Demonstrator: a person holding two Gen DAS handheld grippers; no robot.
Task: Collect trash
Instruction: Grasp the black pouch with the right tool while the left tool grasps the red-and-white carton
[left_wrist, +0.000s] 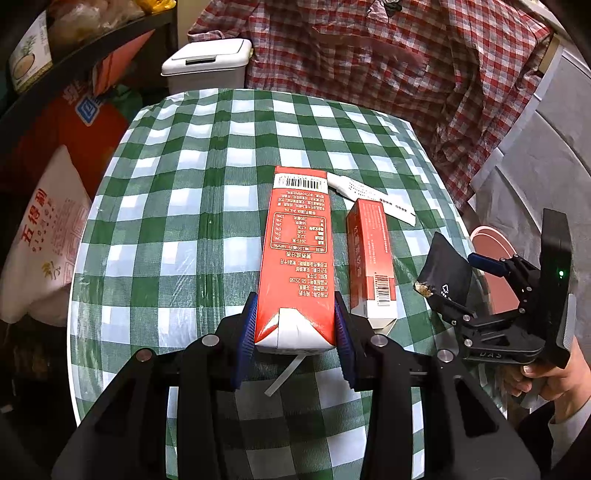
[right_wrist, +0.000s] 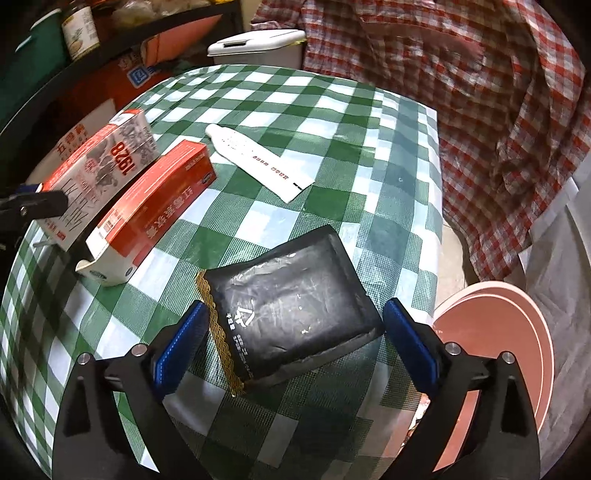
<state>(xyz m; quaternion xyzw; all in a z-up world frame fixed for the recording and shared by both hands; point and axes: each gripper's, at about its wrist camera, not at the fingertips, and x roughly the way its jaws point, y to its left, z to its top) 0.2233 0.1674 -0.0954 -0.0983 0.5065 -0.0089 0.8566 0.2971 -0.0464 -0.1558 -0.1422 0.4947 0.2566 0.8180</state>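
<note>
My left gripper (left_wrist: 295, 328) is shut on the near end of a red and white milk carton (left_wrist: 299, 254) that lies on the green checked table (left_wrist: 177, 206); a straw sticks out under it. The carton also shows in the right wrist view (right_wrist: 99, 173). A smaller red box (left_wrist: 369, 258) (right_wrist: 155, 214) lies just right of it, and a white tube (left_wrist: 369, 195) (right_wrist: 258, 162) behind. My right gripper (right_wrist: 291, 343) is open, its blue pads either side of a black foil pouch (right_wrist: 291, 310) (left_wrist: 445, 273) at the table's right edge.
A white lidded bin (left_wrist: 207, 64) (right_wrist: 258, 44) stands behind the table. A pink round bin (right_wrist: 495, 350) sits low at the right. A red checked cloth (left_wrist: 406, 66) hangs behind. Bags and a shelf (left_wrist: 48, 155) crowd the left side.
</note>
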